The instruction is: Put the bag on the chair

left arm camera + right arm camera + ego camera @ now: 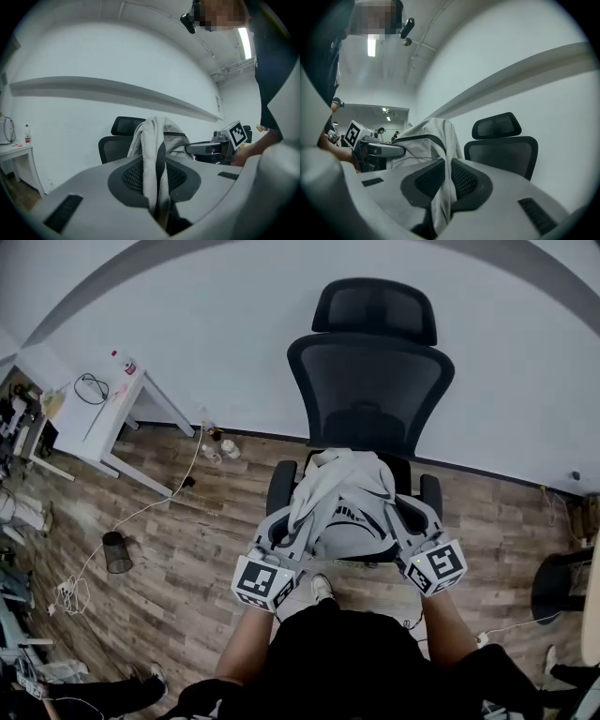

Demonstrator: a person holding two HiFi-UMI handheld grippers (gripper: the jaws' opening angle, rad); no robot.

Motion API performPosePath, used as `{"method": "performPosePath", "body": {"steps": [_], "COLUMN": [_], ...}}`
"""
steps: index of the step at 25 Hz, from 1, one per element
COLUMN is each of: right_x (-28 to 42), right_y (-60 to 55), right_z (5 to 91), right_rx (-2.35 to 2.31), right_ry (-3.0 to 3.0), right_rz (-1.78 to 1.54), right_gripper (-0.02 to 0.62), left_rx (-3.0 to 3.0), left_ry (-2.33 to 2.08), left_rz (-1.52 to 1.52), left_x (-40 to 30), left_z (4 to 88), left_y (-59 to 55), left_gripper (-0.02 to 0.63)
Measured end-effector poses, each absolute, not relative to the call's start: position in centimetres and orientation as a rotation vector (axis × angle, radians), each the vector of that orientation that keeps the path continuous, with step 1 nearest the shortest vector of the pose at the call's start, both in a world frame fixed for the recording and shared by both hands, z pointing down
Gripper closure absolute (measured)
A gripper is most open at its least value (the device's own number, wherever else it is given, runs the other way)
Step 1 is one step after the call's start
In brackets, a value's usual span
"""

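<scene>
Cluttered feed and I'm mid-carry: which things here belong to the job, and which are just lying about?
Job:
- grey bag
- black office chair
- left gripper and right gripper, both shut on the bag

Lying about:
- white desk
- bottle on it
- black bin
- floor cord

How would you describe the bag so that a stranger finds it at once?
Find the black office chair against the white wall. Over its seat is the bag. It alone is soft light grey cloth with black trim.
</scene>
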State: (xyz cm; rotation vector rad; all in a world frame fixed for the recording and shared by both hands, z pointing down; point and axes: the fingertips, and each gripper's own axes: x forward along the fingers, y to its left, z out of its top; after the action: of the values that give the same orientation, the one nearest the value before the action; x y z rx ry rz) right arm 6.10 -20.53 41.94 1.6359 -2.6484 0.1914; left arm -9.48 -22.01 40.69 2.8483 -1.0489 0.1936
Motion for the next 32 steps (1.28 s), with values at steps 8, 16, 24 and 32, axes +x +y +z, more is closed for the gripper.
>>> {"method": "performPosePath", "body": {"steps": [8,16,24,32], "right_x": [6.2,6.5,8.8,11.2], "right_y": [-23.2,-25.2,-27.4,-30.3], "right_z": [42.2,41.7,42.3,44.0], "right_rx": [1.793,1.871,1.936,1.917], "right_ry": [-2.554,-2.482,-2.424,-2.418], "right_rz": [0.198,0.196,0.196,0.239], "right_gripper": [0.540,0.540,0.540,0.540], "left_rx": [2.953,3.016,3.023,2.970], "left_ry": [-0.880,-0.803,-0.731,-0.674], "left_rz": [0.223,0.203,0.209,0.205], "left_x": [-9.4,-9.0,-6.8,-4.3], "left_z": [40.9,40.2,40.9,42.6], "left_y": [-26.6,-29.7,-32.6,-35.5], "left_gripper": [0.540,0.540,0.540,0.538]}}
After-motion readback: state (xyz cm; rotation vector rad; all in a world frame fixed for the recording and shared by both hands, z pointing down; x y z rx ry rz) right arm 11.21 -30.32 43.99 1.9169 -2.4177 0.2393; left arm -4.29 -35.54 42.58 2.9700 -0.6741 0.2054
